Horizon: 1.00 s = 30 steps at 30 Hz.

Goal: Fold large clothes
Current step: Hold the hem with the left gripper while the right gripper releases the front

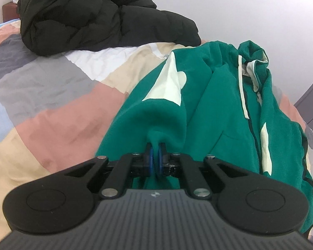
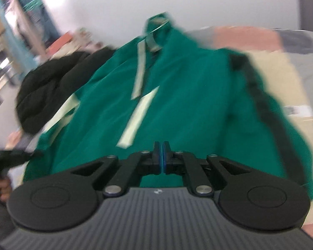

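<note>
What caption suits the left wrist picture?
Left hand-held gripper pinching a green hoodie on a patchwork bedspread.

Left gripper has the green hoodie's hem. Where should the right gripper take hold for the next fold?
Probably the hoodie's near bottom edge, right of the pale stripe, coming in low from the near side. The right gripper sits closed there; whether cloth is pinched is unclear. The left gripper pinches a bunched fold on the same edge, so a matching hold would lift it evenly.
</note>
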Tool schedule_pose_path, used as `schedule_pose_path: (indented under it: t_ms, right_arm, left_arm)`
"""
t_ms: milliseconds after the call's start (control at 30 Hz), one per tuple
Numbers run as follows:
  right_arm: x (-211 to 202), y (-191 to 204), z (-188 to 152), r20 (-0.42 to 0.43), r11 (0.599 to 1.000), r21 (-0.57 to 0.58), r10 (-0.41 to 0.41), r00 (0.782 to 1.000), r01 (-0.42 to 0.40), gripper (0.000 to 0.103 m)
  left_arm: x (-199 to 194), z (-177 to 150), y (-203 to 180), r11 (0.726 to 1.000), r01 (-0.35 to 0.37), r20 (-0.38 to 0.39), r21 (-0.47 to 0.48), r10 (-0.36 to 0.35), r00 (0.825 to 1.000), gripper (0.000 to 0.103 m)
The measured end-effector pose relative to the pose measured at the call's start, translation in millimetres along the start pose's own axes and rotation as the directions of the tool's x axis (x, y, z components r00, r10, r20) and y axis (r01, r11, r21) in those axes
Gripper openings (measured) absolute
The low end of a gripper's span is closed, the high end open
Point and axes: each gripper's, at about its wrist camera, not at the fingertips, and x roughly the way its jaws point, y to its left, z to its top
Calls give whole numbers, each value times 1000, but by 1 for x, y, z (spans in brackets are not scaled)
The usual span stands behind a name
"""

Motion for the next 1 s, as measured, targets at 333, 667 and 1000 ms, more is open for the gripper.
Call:
schedule_pose_path:
  t_ms: [333, 667, 1000]
  right_arm:
    - [43, 69, -32, -164, 987, -117, 89, 982, -109, 7]
    - [51, 94, -54, -202, 958, -261, 66, 977, -118, 60]
    - [67, 116, -84, -213, 818, -574, -110, 971, -33, 51]
  left_arm:
    - [4, -5, 0, 1000, 10, -3, 5, -10, 1000, 7]
    - [12, -8, 3, 1000, 25, 6, -2, -25, 1000, 7]
    - [26, -8, 2, 1000, 22, -7, 8, -22, 1000, 7]
